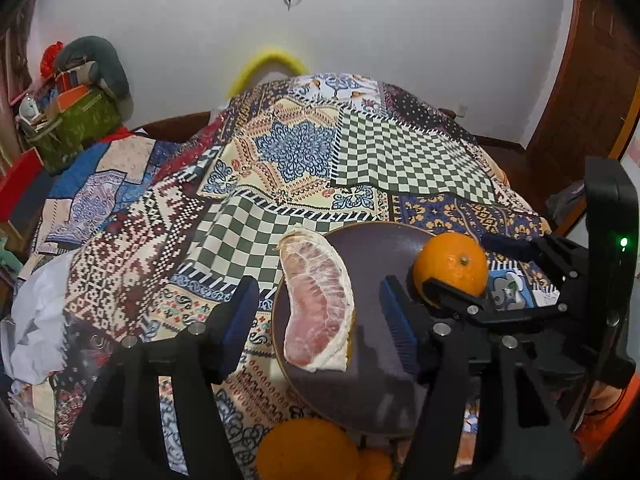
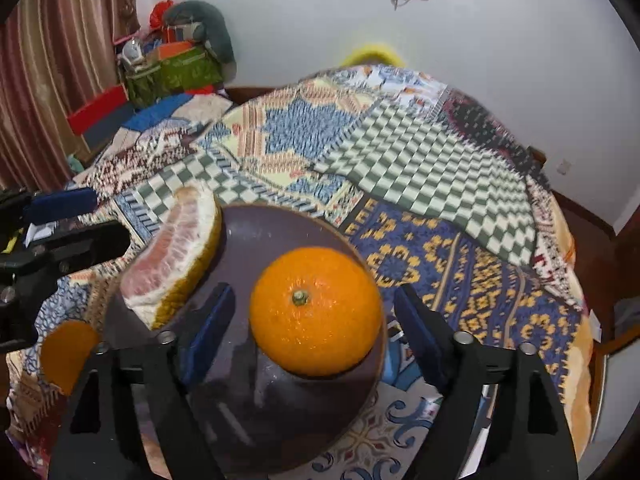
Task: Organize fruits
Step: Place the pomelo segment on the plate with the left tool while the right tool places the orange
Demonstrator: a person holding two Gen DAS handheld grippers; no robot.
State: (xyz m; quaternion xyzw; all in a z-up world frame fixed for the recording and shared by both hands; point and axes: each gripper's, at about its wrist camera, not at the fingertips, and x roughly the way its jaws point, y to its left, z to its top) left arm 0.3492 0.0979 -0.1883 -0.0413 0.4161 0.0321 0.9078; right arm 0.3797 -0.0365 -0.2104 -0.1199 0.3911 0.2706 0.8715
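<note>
Dark round plate (image 1: 360,240) sits on the table's patchwork cloth (image 1: 400,160). A pomelo wedge (image 1: 316,300) lies on the plate's left edge, pink flesh up, between the spread fingers of the left hand-held gripper (image 1: 320,312), untouched by either pad. An orange (image 2: 316,312) rests on the plate's right part, stem up; the right hand-held gripper (image 2: 312,324) brackets it with jaws wide, both pads apart from the peel. Two more oranges (image 1: 308,452) sit just off the plate's near edge, possibly touching each other; view cropped there.
</note>
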